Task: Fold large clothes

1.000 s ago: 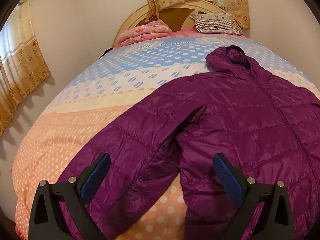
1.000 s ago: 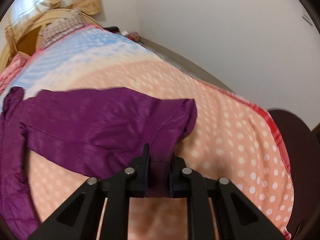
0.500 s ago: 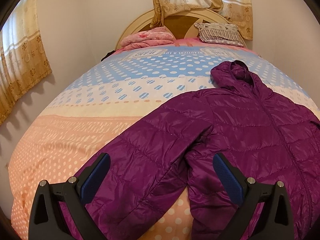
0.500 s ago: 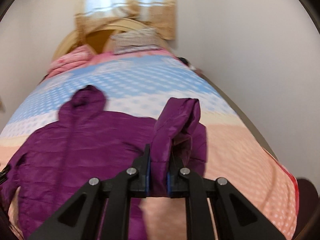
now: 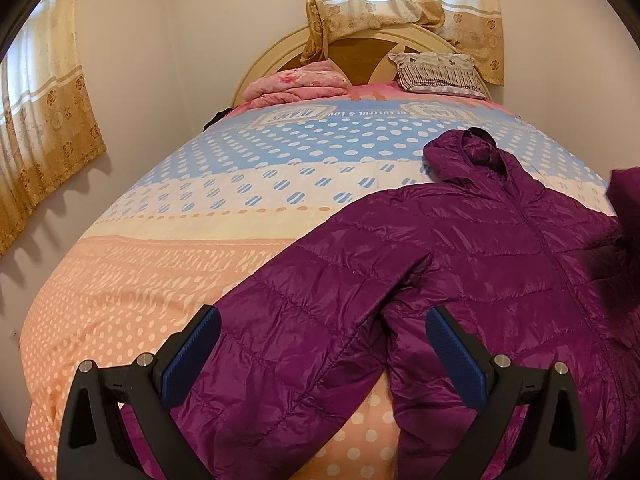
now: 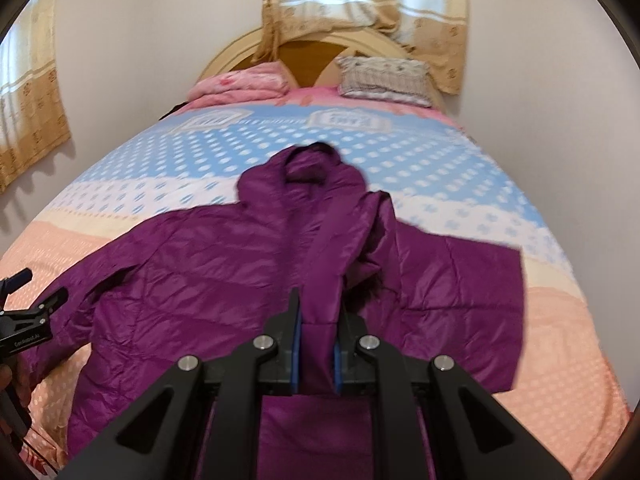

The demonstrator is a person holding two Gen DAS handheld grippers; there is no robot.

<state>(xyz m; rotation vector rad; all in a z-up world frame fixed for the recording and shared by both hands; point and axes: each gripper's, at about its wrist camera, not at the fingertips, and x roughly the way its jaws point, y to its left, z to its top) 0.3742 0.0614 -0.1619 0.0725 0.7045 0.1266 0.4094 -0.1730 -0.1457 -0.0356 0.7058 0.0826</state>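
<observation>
A purple hooded puffer jacket [image 5: 492, 264] [image 6: 208, 272] lies front up on the bed, hood toward the headboard. My right gripper [image 6: 317, 340] is shut on the jacket's right sleeve [image 6: 332, 248], which it holds up over the middle of the jacket's body. That lifted sleeve shows blurred at the right edge [image 5: 624, 216] of the left wrist view. My left gripper [image 5: 324, 352] is open above the other sleeve [image 5: 288, 344], which lies flat on the bedspread; nothing is between its blue pads [image 5: 192, 356]. The left gripper also appears at the left edge [image 6: 28, 312] of the right wrist view.
The bedspread [image 5: 180, 240] is dotted, peach near me and blue farther off. A folded pink quilt [image 5: 296, 84] and a patterned pillow [image 5: 436, 72] lie by the round headboard [image 5: 360, 46]. Walls with curtains [image 5: 44, 128] close in on the left and behind.
My right gripper has swung the sleeve from the bed's right side in over the jacket's body, turning toward the headboard. The left gripper has stayed open over the other sleeve, rising slightly.
</observation>
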